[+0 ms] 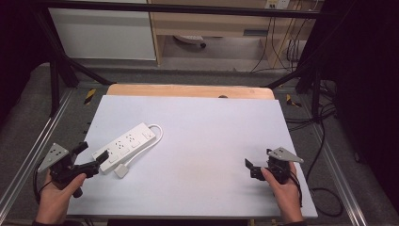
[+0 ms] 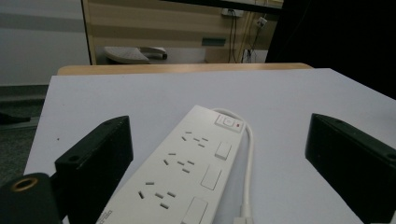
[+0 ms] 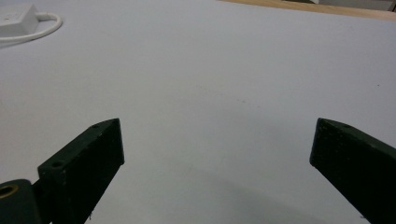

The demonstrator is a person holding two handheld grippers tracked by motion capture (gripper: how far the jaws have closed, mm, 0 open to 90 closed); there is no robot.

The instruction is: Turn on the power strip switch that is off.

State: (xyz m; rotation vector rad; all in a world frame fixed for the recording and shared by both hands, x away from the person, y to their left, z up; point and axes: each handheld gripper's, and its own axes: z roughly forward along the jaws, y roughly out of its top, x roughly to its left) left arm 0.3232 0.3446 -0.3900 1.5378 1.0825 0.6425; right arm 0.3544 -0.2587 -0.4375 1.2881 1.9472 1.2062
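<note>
From the high view, a white power strip (image 1: 124, 145) lies slantwise on the left part of the pale table (image 1: 211, 141), its cord (image 1: 149, 141) looping round the far end and running back to a plug (image 1: 121, 170) beside the near end. The left gripper (image 1: 89, 157) sits at the strip's near end, jaws spread and holding nothing; it seems lined up to close on the strip. The right gripper (image 1: 249, 168) rests low near the table's right front, well apart from the strip, probably parked out of the way.

In the left gripper view, the power strip (image 2: 187, 172) runs lengthwise between the two wide-apart jaws, near end closest to the camera, with neither jaw visibly touching it. Its sockets and switches face up, the main switch with a red mark at the far end. The cord (image 2: 250, 154) follows its right side.

In the right gripper view, the jaws stand wide apart over bare table (image 3: 210, 93), gripping nothing. The strip's far end (image 3: 16, 21) and cord loop (image 3: 44, 28) sit in the top left corner, far off.
</note>
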